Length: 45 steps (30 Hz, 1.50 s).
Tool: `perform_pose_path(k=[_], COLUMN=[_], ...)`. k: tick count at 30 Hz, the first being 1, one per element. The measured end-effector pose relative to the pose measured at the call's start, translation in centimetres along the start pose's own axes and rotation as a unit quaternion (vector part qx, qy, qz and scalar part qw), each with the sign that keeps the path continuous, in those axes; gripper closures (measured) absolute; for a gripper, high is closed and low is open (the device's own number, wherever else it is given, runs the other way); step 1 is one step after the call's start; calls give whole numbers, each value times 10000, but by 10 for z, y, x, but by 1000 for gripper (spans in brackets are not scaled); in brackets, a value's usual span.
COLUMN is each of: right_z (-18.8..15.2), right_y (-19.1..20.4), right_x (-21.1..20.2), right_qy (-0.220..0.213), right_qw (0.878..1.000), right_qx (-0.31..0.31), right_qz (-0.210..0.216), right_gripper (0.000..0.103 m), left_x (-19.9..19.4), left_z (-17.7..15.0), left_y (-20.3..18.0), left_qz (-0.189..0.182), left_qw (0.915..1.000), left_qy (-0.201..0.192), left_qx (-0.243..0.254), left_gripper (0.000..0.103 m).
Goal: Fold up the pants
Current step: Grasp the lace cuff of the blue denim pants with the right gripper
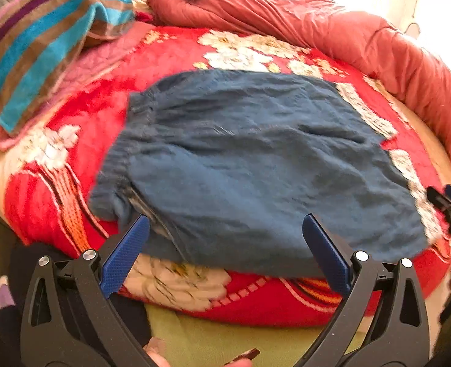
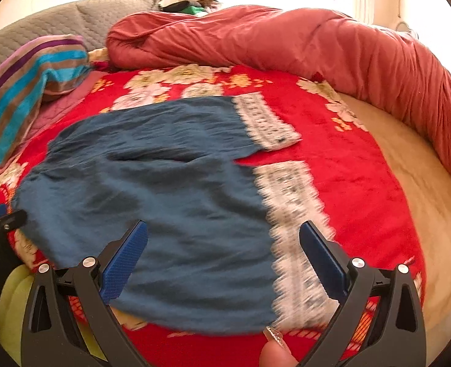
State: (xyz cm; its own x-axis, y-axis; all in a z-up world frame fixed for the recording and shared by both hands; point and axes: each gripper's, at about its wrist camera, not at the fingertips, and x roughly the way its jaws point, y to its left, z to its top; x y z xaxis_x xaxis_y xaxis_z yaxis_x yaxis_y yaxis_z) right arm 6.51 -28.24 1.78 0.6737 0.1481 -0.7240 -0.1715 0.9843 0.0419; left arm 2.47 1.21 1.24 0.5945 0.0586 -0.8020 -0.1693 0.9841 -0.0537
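The blue crinkled cloth pants (image 1: 256, 165) look matt and finely wrinkled, with white lace-like patterned cuffs (image 2: 289, 202) at the leg ends. Under them, the red flowered plush blanket (image 1: 170, 58) has a soft, fuzzy nap. The salmon-red quilted comforter (image 2: 286, 39) looks smooth, puffy and creased. The striped terry towel (image 1: 42, 42) has a rough, looped pile, and the grey headboard cover (image 2: 72, 21) is stitched in a quilted pattern. The left tongs (image 1: 225, 257) and right tongs (image 2: 223, 260) are matt black plastic with blue textured pads (image 2: 124, 263) and shiny metal rivets (image 2: 357, 262).
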Motion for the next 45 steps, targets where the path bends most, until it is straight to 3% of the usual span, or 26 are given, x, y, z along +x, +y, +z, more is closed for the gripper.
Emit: perform_pose_path(k=[10,19,21,25,27,28,36,38,40,43,45], right_z=[33,48,47,47,48,49,50,45,44,47,50], right_y=[-64,-94,-92,-82,-80,-80,-93,-89,-89,-95,-100], right_x=[60,119,125,124,121,120,117,123,122,116,111], right_qy=[386,985,1058,1041,1031,1025,920,934,872,797,732], right_qw=[9987,9950,9942,9929,9924,9921,9951,9948,9951,9953,9955], right_qx=[-150,87,53,-198,-292,-280,-147,-394,-473,-430,-404], right_qz=[-312,103,204,536,598,666,337,79,-51,-333,-445], right_gripper=[4,5,17,59,75,90,87,75,69,47,46], left_x=[26,66,76,80,79,79,77,77,77,77,76], left_z=[31,23,18,12,12,11,10,10,10,10,9], left_y=[14,12,15,15,16,17,18,19,19,19,20], left_qz=[78,-39,-12,13,-1,-22,-51,-49,-55,-73,-125], left_qw=[9999,9994,9988,9987,9988,9988,9991,9991,9991,9991,9991], left_qy=[-103,319,475,489,477,470,418,419,412,406,410], left_qx=[-42,121,92,118,107,95,59,63,58,52,47], left_gripper=[9,9,9,9,9,9,9,9,9,9,9])
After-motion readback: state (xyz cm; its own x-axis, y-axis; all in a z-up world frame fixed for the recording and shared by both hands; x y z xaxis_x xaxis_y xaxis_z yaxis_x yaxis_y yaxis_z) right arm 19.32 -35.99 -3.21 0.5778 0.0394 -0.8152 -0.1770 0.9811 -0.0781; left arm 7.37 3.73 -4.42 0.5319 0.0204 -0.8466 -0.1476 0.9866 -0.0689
